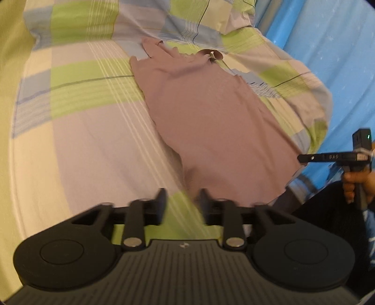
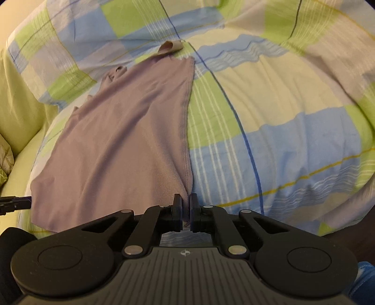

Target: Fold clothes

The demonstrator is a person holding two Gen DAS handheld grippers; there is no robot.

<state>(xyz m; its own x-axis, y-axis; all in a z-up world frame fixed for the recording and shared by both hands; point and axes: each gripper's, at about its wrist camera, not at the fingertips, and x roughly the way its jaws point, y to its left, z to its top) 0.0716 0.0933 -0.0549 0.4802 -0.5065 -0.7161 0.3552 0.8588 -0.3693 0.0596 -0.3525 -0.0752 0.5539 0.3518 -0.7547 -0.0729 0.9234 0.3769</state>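
A mauve garment (image 1: 211, 117) lies spread lengthwise on a checked bedcover (image 1: 82, 131), its neck end far from me. My left gripper (image 1: 182, 199) is open just above the cover at the garment's near hem, with only bedcover showing between its fingers. In the right wrist view, my right gripper (image 2: 186, 206) is shut on the near corner of the garment (image 2: 121, 140), by its stitched side seam. That gripper (image 1: 301, 158) shows at the left wrist view's right edge, held by a hand (image 1: 354, 185). The left gripper's tip (image 2: 16, 203) pokes in at the right wrist view's left edge.
The bedcover bunches into a raised fold (image 2: 257, 70) beyond and to the right of the garment. A blue surface (image 1: 328, 58) runs along the bed's right side. A yellow-green sheet (image 2: 21, 105) lies at the left. A thin dark cable (image 1: 201, 21) crosses the far cover.
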